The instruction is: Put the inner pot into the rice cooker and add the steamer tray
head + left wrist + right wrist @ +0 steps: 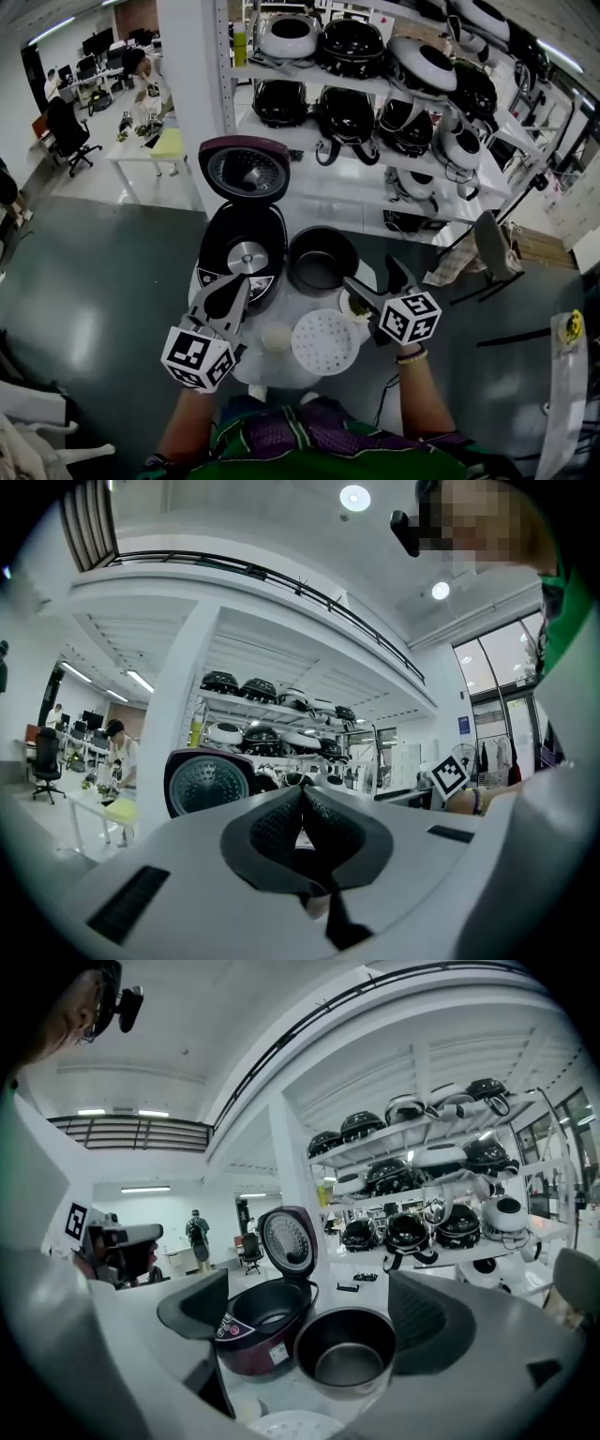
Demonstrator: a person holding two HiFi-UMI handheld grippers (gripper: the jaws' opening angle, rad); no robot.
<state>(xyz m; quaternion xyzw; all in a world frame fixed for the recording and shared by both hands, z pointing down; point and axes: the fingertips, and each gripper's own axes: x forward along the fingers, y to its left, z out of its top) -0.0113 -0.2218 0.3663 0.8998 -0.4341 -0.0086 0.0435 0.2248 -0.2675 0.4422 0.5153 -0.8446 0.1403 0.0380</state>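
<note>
Shelves of cookers behind; white desk (274,371) carrying open, empty rice cooker (242,253), inner pot (322,261) just right of it, steamer tray (324,341) nearer. Left gripper (236,289) closed, empty; right gripper (375,277) spread wide, facing pot. Step: pot pickup. Next: clamp rim, lift, lower into cooker.

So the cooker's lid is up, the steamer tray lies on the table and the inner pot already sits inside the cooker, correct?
No: the inner pot stands on the table beside the cooker, not inside it, as the head view shows. The lid is up and the steamer tray lies on the table.
</note>
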